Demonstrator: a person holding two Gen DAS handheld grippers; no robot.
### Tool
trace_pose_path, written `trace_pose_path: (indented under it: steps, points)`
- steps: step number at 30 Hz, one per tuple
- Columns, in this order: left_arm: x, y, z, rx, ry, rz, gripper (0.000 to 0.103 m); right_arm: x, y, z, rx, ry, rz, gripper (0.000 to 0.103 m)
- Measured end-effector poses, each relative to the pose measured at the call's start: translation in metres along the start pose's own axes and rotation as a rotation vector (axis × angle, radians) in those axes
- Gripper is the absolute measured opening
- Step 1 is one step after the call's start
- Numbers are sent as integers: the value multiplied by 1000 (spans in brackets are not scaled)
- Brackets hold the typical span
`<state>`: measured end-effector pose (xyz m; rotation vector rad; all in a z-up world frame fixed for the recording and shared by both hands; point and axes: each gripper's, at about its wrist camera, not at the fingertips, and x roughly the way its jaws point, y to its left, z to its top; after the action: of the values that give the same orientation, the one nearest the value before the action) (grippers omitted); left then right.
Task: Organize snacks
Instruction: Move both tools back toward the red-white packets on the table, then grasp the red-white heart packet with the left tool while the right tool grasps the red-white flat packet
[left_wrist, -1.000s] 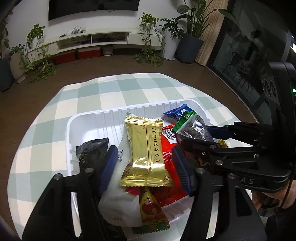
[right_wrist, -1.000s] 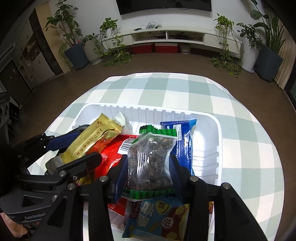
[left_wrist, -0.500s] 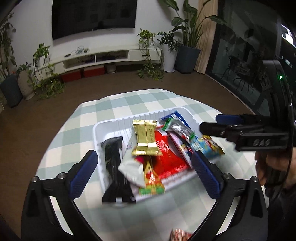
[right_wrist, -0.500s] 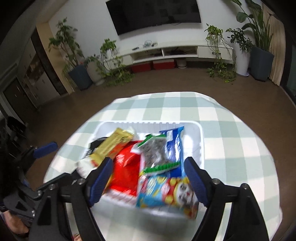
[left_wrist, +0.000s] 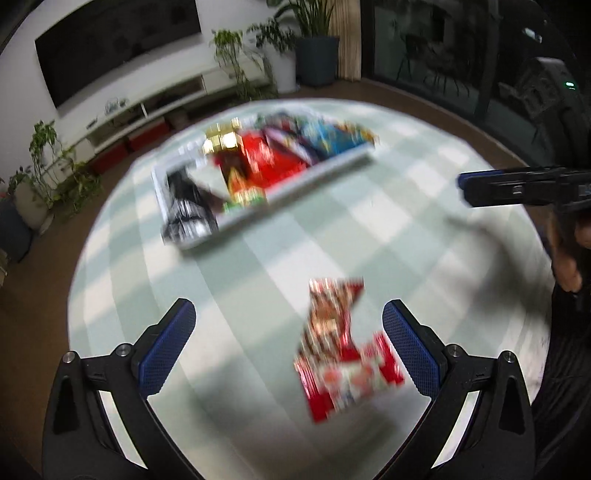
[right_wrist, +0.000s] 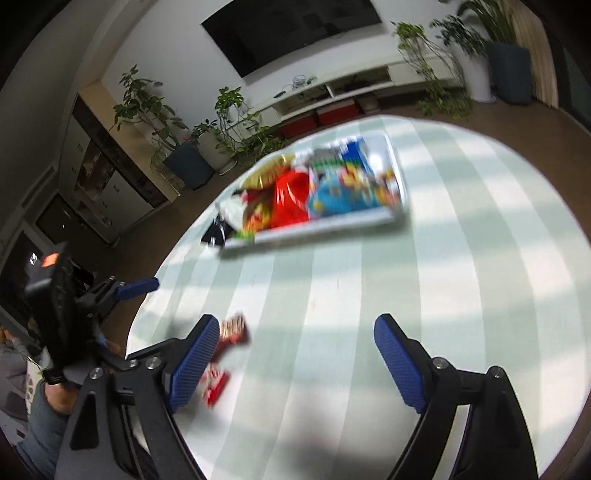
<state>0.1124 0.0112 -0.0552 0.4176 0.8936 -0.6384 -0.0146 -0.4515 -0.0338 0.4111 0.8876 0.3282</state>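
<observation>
Most snacks lay in the white tray (left_wrist: 295, 177); one red packet (left_wrist: 340, 347) remained outside, well nearer. Left claw (left_wrist: 288, 347) and right claw (right_wrist: 291, 365) gaped, released, having just opened.

Grippers I hold: two, the left gripper (left_wrist: 288, 325) and the right gripper (right_wrist: 291, 343)
Trays: one white tray (left_wrist: 295, 182)
Loose packets on the tablecloth (left_wrist: 369, 229): one red packet (left_wrist: 340, 350)
Packets in the tray: several, too blurred for me to count
</observation>
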Motion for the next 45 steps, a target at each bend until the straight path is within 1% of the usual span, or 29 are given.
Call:
trace_pose_path:
  steps: [4,6,11,14,15,16,17,19,21,23,27,29,30,31,32,33,34,40,43,45]
  points:
    - [5,-4,-11,-7,37,-16,103,-6,7,-28,-11,16,13,88]
    - [8,-6,-7,10,51,-23,103,-8,12,-36,-25,27,22,88]
    - [24,-11,6,52,121,-55,103,-7,26,-57,-65,55,47,88]
    - [37,-12,12,64,171,-70,100,-4,34,-67,-90,76,58,88]
    - [43,-11,13,62,192,-77,94,-3,36,-68,-96,79,60,88]
    - [48,-10,15,59,205,-85,86,-3,38,-70,-100,81,61,88]
    - [52,-9,16,50,217,-97,82,-3,40,-71,-107,81,62,88]
    - [60,-5,20,29,238,-106,70,-4,43,-71,-116,79,63,88]
    - [67,-1,21,18,263,-104,66,-4,44,-72,-120,85,65,88]
    - [73,0,21,15,291,-106,66,-3,45,-72,-122,89,67,88]
    - [76,1,22,7,291,-109,66,-3,45,-73,-124,92,66,88]
    - [76,1,22,7,286,-106,62,-1,47,-74,-129,102,67,87]
    - [76,0,23,7,283,-108,56,0,48,-75,-134,107,68,86]
    - [74,0,22,7,281,-110,47,1,49,-76,-138,111,67,85]
    - [74,-1,23,8,280,-110,43,1,50,-76,-142,114,67,85]
    - [73,-1,23,8,279,-113,34,1,51,-76,-146,116,68,83]
    - [72,-1,24,10,277,-118,28,1,51,-76,-150,117,68,81]
    - [62,-1,15,-5,255,-136,26,5,61,-74,-211,140,63,78]
    - [50,8,8,-54,214,-152,26,8,70,-70,-277,156,56,78]
    - [37,17,2,-98,180,-161,26,13,80,-64,-354,172,58,78]
